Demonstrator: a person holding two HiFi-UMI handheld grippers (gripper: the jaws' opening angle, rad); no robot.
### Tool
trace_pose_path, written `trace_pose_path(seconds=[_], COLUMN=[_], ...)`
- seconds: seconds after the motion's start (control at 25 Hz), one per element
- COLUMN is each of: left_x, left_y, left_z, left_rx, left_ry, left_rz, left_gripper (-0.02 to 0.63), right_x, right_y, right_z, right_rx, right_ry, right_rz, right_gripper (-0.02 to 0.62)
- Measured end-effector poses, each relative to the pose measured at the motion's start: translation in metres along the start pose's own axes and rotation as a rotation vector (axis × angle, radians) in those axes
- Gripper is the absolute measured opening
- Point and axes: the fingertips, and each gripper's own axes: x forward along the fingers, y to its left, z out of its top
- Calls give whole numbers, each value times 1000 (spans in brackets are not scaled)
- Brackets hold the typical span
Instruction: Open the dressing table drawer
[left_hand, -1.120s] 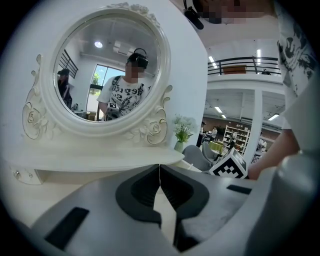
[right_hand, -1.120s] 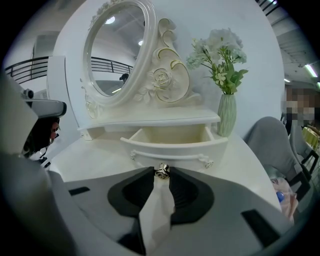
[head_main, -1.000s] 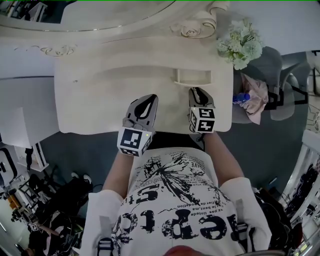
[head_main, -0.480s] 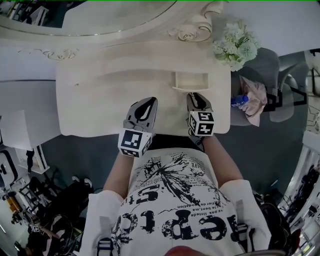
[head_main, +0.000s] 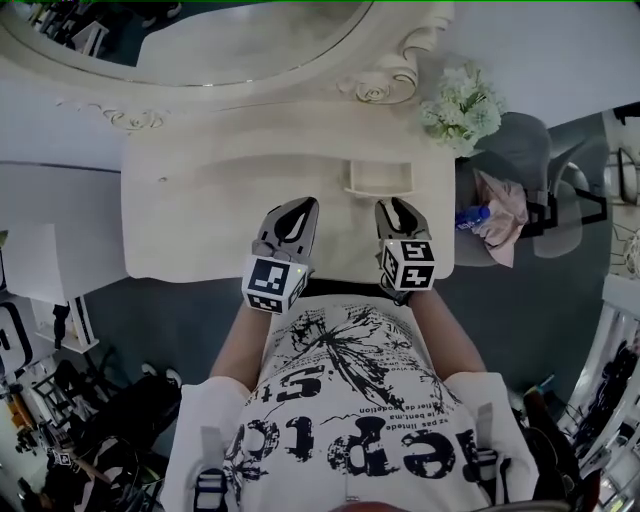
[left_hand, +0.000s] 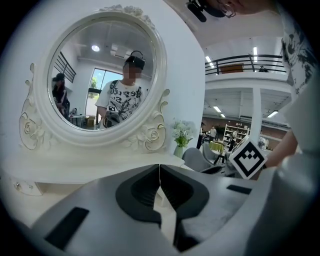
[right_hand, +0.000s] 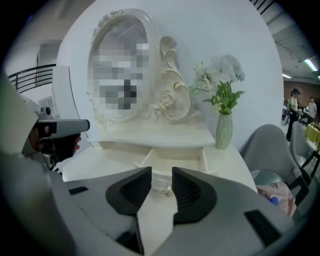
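Observation:
The small drawer (head_main: 380, 178) of the white dressing table (head_main: 190, 225) stands pulled out, with its inside showing empty (right_hand: 176, 161). Its little metal knob (right_hand: 167, 190) lies in line with the gap of my right gripper (right_hand: 161, 173), beyond the pads and untouched. That gripper (head_main: 397, 206) hovers just in front of the drawer, and its jaws are opening with nothing between them. My left gripper (head_main: 297, 209) hangs shut over the tabletop to the left of the drawer, its pads meeting (left_hand: 159, 168) and holding nothing.
An oval mirror (head_main: 250, 40) in a carved frame rises at the back of the table. A vase of pale flowers (head_main: 462, 105) stands at the back right corner. Beside the table is a grey chair (head_main: 525, 150) with cloth and a blue bottle (head_main: 470, 215) on it.
The right gripper's jaws have spread apart and it has lifted a little in front of the drawer. The left gripper has stayed where it was.

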Motion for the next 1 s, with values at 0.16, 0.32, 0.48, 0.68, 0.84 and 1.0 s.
trace_pose_path(seconds=[0.16,0.32,0.48,0.68,0.84,1.0], left_x=[-3,-7,-15,-27,-33,-33], left_y=[1,2,7,8,9,10], left_z=[15,36,58,81,92,95], left_rx=[14,35,58,86,97,105], left_ry=[-28,-72,-124,-171,-194,-198], left_rz=[9,22,44,57,66,71], left_gripper=[20,20,20,20,20,20], right_x=[-19,-37,-56,-73,-79,-79], right_y=[8,8,11,12,16,21], right_z=[38,77,111,133,141,144], right_rx=[-41,-49,-72,-95,-108,-126], right_ry=[-90,-198,-313,-405,-433,-438], right_rz=[22,27,40,42,53,62], right_gripper=[90,43,25,18,17,17])
